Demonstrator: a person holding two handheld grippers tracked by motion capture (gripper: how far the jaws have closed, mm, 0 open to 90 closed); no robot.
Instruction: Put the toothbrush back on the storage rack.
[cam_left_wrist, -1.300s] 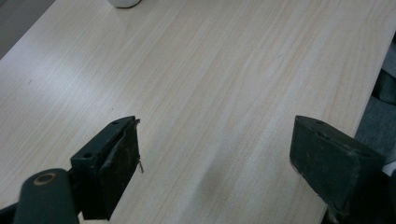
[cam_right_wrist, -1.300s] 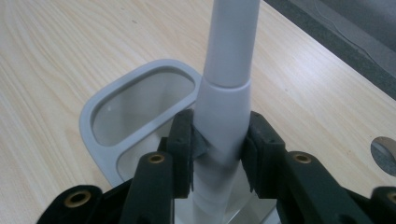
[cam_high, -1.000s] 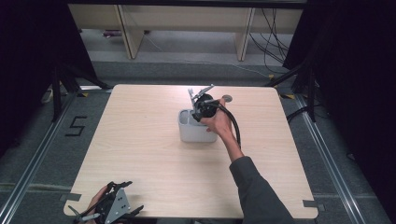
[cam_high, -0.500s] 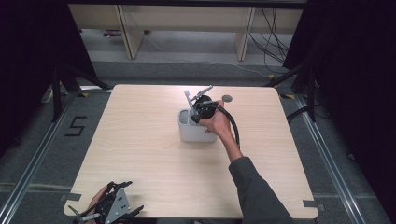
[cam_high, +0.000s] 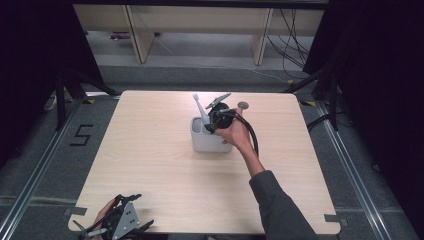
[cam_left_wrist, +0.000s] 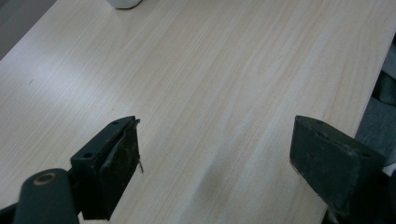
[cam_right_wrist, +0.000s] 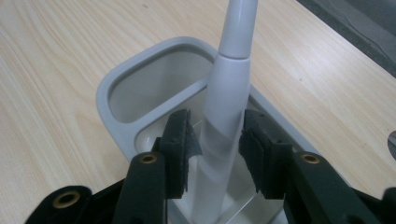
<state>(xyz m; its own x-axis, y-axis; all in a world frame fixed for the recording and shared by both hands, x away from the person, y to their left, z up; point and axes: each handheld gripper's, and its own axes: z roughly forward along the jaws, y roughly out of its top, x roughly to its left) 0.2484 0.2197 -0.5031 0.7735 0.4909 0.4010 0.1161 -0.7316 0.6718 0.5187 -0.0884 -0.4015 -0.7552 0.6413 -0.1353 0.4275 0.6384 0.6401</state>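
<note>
A light grey two-compartment holder (cam_high: 210, 141) stands near the middle of the table (cam_high: 150, 165). A white toothbrush (cam_high: 200, 108) rises from it, head up and leaning slightly left. My right gripper (cam_high: 213, 122) is over the holder, held by a hand reaching from the lower right. In the right gripper view its pads (cam_right_wrist: 180, 140) press both sides of the toothbrush handle (cam_right_wrist: 224, 112), so my right gripper (cam_right_wrist: 218, 116) is shut on it. The handle's lower end is inside the compartment nearer the gripper (cam_right_wrist: 252, 205); the far compartment (cam_right_wrist: 154, 88) is empty. My left gripper (cam_high: 136, 212) rests open at the table's front left corner.
A small round grey object (cam_high: 243, 105) lies on the table behind the holder. In the left gripper view, bare wood (cam_left_wrist: 210, 93) lies between the wide-apart jaws, and the holder's base (cam_left_wrist: 123, 3) shows at the top edge. Shelving (cam_high: 200, 20) stands beyond the table.
My right gripper has shifted slightly left over the holder, carrying the toothbrush with it. The left gripper has stayed put.
</note>
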